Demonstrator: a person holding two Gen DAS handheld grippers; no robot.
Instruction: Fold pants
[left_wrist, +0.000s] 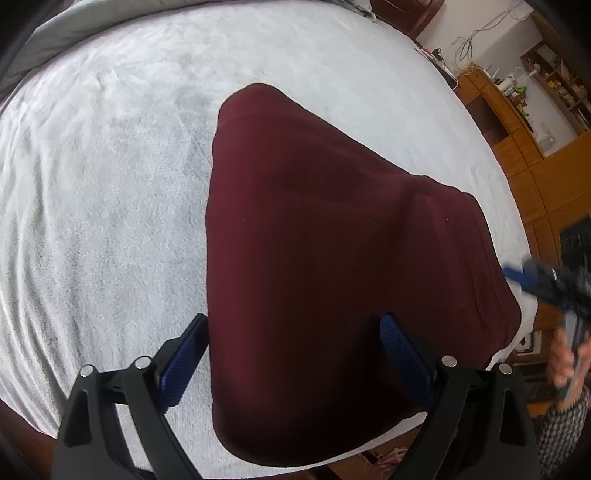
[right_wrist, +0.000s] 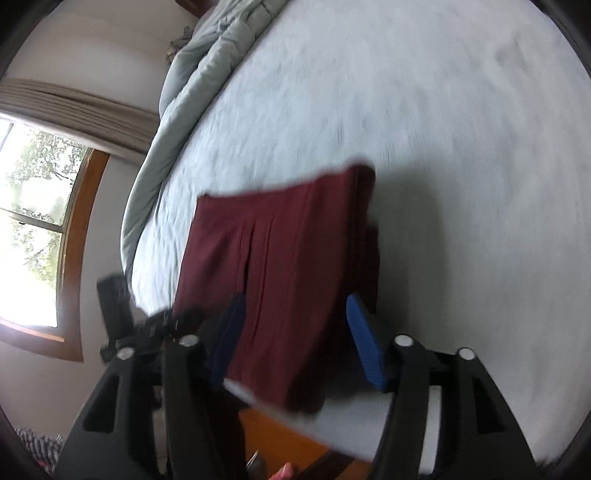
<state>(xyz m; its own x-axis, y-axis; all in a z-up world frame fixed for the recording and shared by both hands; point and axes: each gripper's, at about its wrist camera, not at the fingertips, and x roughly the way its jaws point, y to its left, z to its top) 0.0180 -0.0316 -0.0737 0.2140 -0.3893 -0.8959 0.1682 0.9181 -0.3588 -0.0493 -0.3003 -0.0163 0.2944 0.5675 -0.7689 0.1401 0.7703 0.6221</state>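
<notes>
The left gripper sits closest to the lens, its 2 blue pads spread wide with nothing pinched; one pad lies over the white bedspread, the other hangs above the cloth. Beyond it, largest of all, that bedspread covers the whole bed, with a grey comforter bunched along its far side. The maroon pants lie already doubled into a compact stack near the bed's front edge, and their long axis runs away from the left gripper toward the middle of the bed. The right gripper shows in its own blurred view with its jaws apart and released, the end of the stack showing between them but not pressed. In the left view it stands off the pants' right edge, clear of the cloth. By my reading the left gripper is nearer the stack, so any further fold or smoothing would likely start from the near end and travel along that long axis.
</notes>
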